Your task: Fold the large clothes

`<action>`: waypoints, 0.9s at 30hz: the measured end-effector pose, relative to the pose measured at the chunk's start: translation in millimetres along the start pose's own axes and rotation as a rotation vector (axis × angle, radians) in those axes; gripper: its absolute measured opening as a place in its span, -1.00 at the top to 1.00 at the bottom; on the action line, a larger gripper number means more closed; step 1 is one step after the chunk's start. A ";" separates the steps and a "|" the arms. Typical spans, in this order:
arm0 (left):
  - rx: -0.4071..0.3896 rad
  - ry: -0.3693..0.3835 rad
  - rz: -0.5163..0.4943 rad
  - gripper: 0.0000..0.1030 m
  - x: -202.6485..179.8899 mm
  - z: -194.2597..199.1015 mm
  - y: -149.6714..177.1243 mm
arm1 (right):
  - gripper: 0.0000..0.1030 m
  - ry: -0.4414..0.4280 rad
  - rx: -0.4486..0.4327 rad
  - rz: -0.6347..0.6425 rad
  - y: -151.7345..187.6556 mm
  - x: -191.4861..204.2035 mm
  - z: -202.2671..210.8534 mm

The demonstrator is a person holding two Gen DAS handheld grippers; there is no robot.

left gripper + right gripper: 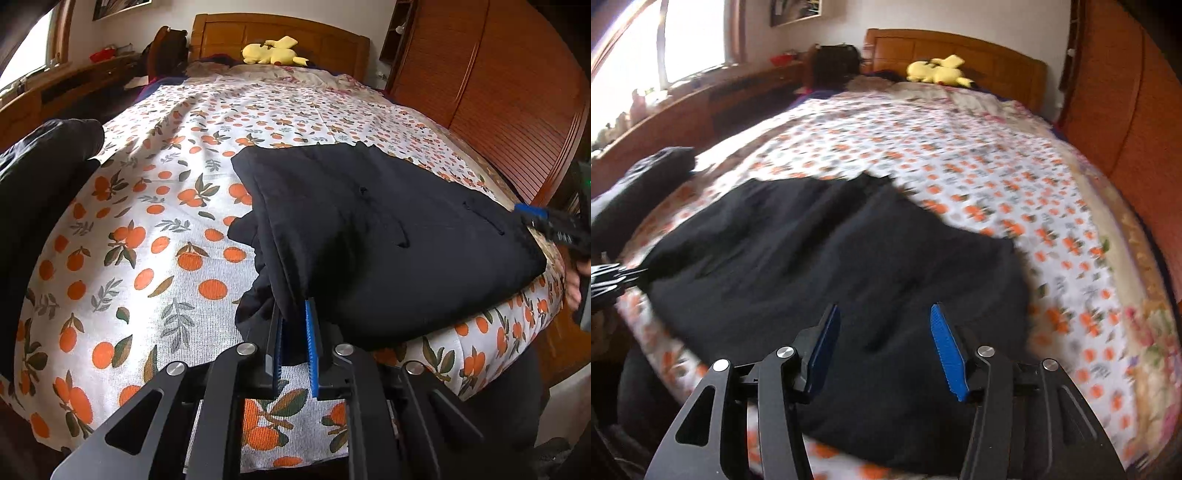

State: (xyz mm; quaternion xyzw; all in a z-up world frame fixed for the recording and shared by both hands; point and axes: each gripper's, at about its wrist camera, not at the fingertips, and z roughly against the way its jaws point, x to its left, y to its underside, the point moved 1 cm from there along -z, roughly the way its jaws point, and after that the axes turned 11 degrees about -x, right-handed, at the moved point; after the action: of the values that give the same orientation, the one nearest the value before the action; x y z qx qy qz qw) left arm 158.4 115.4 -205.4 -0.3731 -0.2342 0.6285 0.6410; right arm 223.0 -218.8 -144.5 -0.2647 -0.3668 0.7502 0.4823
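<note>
Black garment (388, 236) ×1, pinched by left gripper (295, 317); right gripper (882, 314) spread.

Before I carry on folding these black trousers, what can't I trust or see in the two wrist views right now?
- Right wrist view: motion blur smears the black trousers and bedsheet; folds and edges unreadable.
- Left wrist view: left gripper covers the pinched hem; layer count unclear.
- Left wrist view: right gripper cut by the frame edge; the right wrist view shows it open.
</note>
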 end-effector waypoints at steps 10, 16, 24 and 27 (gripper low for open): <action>0.004 -0.023 -0.002 0.49 -4.4 -0.6 3.6 | 0.01 -0.106 0.040 0.069 25.7 67.0 -19.9; 0.013 -0.024 -0.002 0.34 -4.2 3.5 8.6 | -0.06 -0.105 0.047 0.086 30.2 74.1 -22.0; 0.024 -0.019 0.021 0.23 1.3 5.7 18.3 | -0.10 -0.130 0.106 0.070 49.1 69.8 -44.1; 0.027 -0.024 0.022 0.25 0.5 4.7 17.9 | -0.11 -0.132 0.103 0.076 51.1 71.0 -45.7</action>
State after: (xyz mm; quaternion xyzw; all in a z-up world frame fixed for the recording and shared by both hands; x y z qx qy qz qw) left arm 143.5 115.5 -216.5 -0.3593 -0.2294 0.6432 0.6360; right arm 202.2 -153.8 -215.8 -0.2033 -0.3484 0.8015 0.4414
